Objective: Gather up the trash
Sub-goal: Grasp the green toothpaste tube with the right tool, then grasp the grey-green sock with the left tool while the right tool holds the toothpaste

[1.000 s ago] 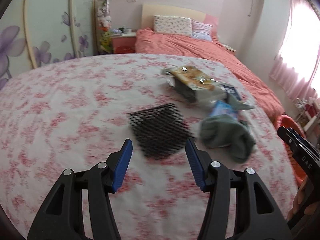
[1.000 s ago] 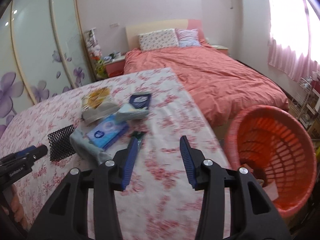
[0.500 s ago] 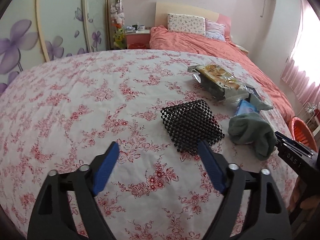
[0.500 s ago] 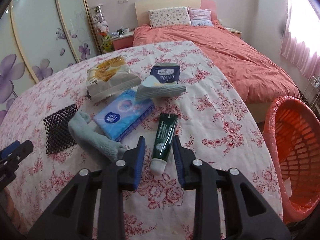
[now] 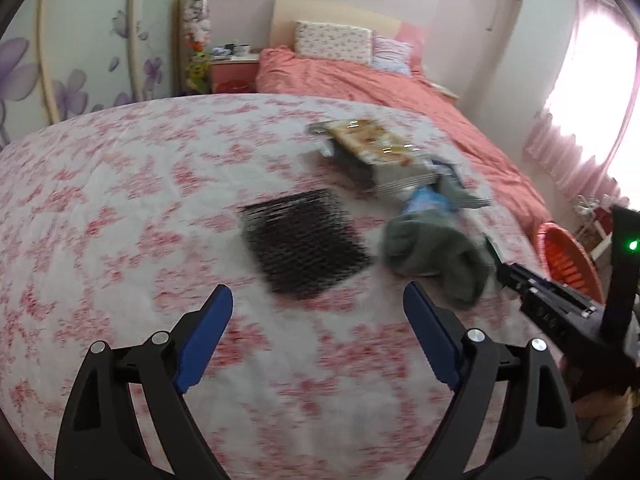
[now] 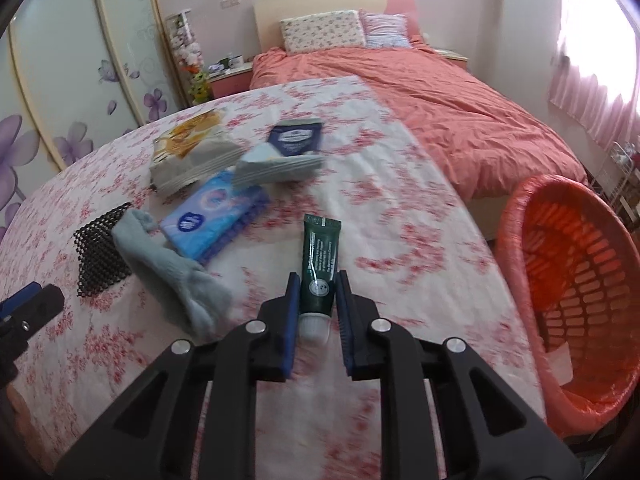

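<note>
A dark green tube (image 6: 322, 240) lies on the flowered bedspread with its white cap end between my right gripper's (image 6: 318, 280) blue pads. The jaws are closing and the pads touch both sides of the tube. My left gripper (image 5: 317, 290) stands wide open with nothing between its fingers, just short of a black mesh square (image 5: 304, 240). To the right of the mesh lie a grey sock (image 5: 432, 256), a blue tissue pack (image 6: 212, 216), a yellow snack bag (image 6: 192, 148) and a dark blue packet (image 6: 296, 140). An orange basket (image 6: 520, 216) stands off the bed's right edge.
A second bed with a salmon cover (image 6: 440, 92) and pillows lies beyond. A nightstand (image 6: 232, 76) and flower-patterned wardrobe doors (image 6: 80, 80) stand at the back left. A pink-curtained window (image 6: 600, 60) is on the right. A scrap of paper lies in the basket.
My right gripper came down over the green tube and its jaws narrowed around it. The left gripper's jaws spread wide, and its view swung sideways over the mesh and back.
</note>
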